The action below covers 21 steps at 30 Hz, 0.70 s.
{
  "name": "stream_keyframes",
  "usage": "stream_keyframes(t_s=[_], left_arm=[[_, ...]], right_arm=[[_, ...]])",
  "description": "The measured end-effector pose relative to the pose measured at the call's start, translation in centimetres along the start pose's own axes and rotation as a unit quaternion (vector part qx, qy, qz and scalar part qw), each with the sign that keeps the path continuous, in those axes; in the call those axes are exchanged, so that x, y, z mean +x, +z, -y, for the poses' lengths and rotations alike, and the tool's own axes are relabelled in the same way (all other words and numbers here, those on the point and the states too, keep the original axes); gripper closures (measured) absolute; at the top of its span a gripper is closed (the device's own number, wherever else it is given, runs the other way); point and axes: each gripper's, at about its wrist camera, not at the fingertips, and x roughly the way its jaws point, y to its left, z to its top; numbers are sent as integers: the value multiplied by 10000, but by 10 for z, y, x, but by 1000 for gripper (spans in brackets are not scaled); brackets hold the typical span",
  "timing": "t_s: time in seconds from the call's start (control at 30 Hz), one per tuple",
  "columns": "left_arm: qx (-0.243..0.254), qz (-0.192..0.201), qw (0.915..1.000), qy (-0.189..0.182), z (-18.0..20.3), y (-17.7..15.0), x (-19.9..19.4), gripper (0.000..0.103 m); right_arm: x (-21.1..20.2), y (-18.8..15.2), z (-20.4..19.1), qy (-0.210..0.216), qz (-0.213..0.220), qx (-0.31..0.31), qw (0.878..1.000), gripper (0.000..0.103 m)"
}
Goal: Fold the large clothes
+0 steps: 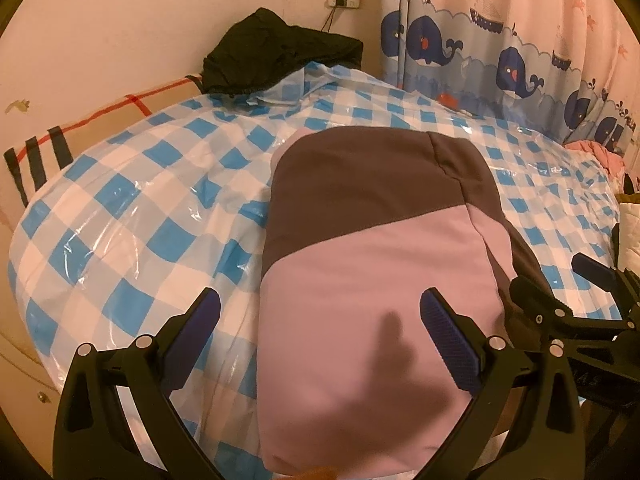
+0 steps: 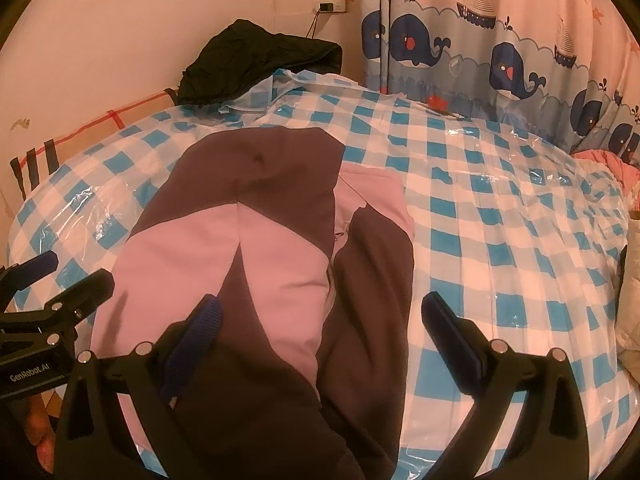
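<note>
A pink and dark brown jacket (image 1: pixel 372 264) lies folded lengthwise on the blue-and-white checked bed cover (image 1: pixel 132 208). My left gripper (image 1: pixel 320 312) is open above its near pink end, holding nothing. In the right wrist view the jacket (image 2: pixel 256 248) shows a folded sleeve along its right side. My right gripper (image 2: pixel 320 312) is open above its near dark end, holding nothing. Each gripper shows at the edge of the other's view, the right one (image 1: pixel 560 292) and the left one (image 2: pixel 68 280).
A black garment (image 1: pixel 276 52) lies bunched at the head of the bed by the wall. A whale-print curtain (image 1: pixel 500 56) hangs behind the bed. A pink cloth (image 1: pixel 600 152) lies at the far right. The checked cover (image 2: pixel 500 240) has a glossy plastic layer.
</note>
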Motion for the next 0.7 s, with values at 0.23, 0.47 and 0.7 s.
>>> stream_keyframes(t_s=[0.23, 0.47, 0.7], left_arm=[[15, -9, 10000, 21, 1, 0, 2, 7], [11, -5, 10000, 19, 0, 1, 2, 7], [-12, 8, 10000, 29, -5, 2, 3, 7]], right_arm=[[0, 0, -1, -7, -2, -3, 10000, 7], [0, 0, -1, -7, -6, -3, 10000, 7], [2, -2, -2, 25, -28, -16, 10000, 7]])
